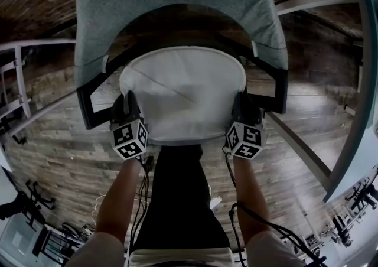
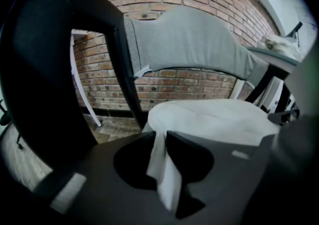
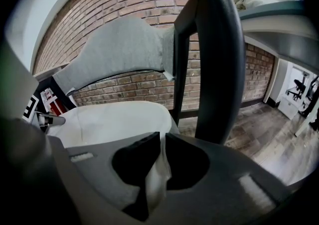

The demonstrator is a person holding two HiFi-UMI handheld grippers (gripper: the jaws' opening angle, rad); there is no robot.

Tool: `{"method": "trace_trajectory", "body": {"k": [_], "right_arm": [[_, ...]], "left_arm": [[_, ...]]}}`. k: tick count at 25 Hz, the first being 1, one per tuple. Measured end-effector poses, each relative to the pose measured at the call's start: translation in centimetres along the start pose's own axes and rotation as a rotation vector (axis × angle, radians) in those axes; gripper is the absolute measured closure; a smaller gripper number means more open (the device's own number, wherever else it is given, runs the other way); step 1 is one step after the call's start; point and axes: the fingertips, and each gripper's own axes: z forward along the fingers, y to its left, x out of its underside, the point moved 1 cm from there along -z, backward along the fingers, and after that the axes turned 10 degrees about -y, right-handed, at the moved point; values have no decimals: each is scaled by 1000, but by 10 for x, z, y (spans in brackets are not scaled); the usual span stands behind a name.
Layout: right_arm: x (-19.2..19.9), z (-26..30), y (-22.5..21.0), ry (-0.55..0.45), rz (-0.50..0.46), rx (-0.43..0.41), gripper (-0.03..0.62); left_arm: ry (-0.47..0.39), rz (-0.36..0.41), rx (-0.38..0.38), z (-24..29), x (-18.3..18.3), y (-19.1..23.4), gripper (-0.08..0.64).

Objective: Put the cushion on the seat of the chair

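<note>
Left gripper [image 1: 126,112]: jaws pinched narrow on a fold of the white cushion [image 1: 183,91], at its 8 o'clock edge. The cushion lies between the arm frames of the chair [image 1: 177,0], over the seat, backrest at 12. Can't tell if it's bearing on the seat. Right gripper [image 1: 246,112]: same narrow pinch at 4 o'clock. The matched front-corner hold probably keeps the cushion level and centred, clear of the frames.

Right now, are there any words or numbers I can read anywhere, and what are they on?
None readable: no words or numbers show.
The marker cubes on the left gripper and right gripper bear only black-and-white square patterns, not letters.
</note>
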Motion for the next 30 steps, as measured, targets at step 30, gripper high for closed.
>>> {"method": "trace_trajectory", "body": {"k": [30], "right_arm": [[-48,-53,5,-139,-33,-25,522]], "left_arm": [[-106,81,21,-48,-45,-7,408]]}}
